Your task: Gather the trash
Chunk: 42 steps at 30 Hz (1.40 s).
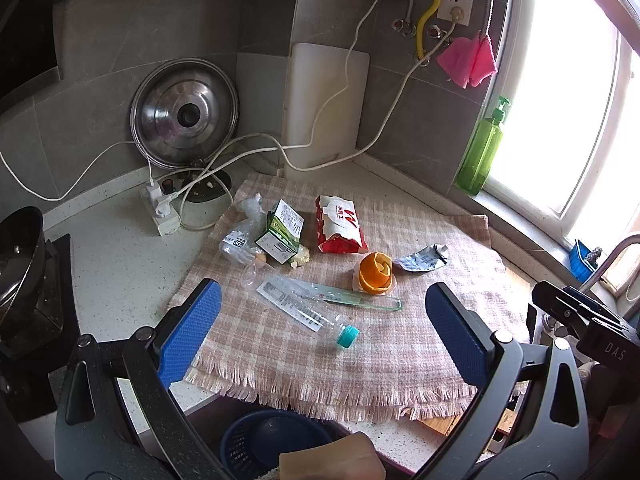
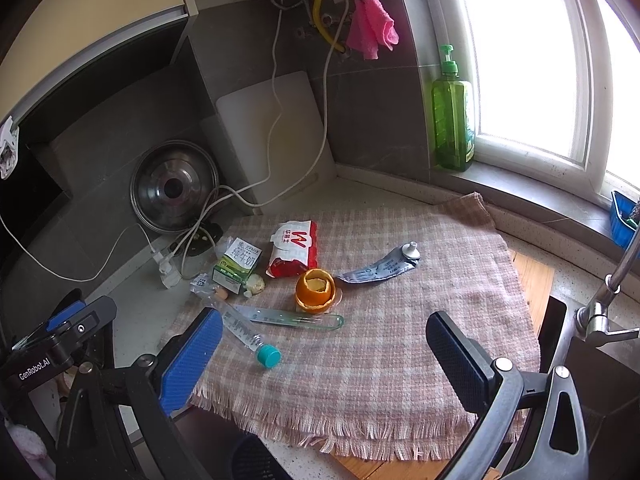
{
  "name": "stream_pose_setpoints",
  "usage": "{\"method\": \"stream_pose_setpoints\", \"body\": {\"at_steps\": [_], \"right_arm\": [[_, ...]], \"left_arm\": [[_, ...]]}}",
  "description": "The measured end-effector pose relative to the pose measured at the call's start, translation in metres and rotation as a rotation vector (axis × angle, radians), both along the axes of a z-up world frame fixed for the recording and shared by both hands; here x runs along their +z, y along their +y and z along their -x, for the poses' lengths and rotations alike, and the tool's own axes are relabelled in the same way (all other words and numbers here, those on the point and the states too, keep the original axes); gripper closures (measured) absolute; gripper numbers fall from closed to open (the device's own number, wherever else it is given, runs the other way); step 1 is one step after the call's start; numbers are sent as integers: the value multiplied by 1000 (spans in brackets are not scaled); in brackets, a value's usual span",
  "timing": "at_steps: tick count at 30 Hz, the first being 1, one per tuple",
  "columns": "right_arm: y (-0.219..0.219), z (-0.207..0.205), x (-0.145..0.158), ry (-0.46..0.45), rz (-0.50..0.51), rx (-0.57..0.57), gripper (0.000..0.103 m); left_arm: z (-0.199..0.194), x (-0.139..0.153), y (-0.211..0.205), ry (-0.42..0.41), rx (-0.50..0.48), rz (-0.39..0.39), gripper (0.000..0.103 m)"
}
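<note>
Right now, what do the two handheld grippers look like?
Both match: dark grey speckled frames with cut-out linkage arms and silver pivot bolts. Left gripper and right gripper each carry blue textured pads on black backing. The left body reads "GenRobot.AI", the right "DAS". No cables or sleeves visible.

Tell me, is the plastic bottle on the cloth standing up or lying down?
Lying down: the plastic bottle rests on its side on the checked cloth, teal cap on.

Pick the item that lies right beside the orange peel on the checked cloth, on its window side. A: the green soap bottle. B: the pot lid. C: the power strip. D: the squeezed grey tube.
D: the squeezed grey tube lies flat on the checked cloth just beside the orange peel, toward the window.
</note>
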State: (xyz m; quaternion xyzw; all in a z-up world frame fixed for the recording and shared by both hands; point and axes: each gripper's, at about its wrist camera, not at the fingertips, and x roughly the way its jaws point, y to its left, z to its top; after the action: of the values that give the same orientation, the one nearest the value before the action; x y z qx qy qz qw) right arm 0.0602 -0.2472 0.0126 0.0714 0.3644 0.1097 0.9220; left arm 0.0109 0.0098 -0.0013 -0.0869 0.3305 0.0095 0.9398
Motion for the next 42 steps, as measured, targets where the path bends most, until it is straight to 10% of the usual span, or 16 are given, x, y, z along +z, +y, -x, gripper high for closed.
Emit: {"method": "stream_pose_setpoints", "body": {"at_steps": [23, 42], "right_arm": [[-14, -24, -27, -14, 5, 24, 0], [-41, -125, -119, 331, -218, 69, 28]], "left_arm": [[-5, -35, 40, 73, 110, -19, 0], [-80, -117, 49, 340, 121, 225, 22]]}}
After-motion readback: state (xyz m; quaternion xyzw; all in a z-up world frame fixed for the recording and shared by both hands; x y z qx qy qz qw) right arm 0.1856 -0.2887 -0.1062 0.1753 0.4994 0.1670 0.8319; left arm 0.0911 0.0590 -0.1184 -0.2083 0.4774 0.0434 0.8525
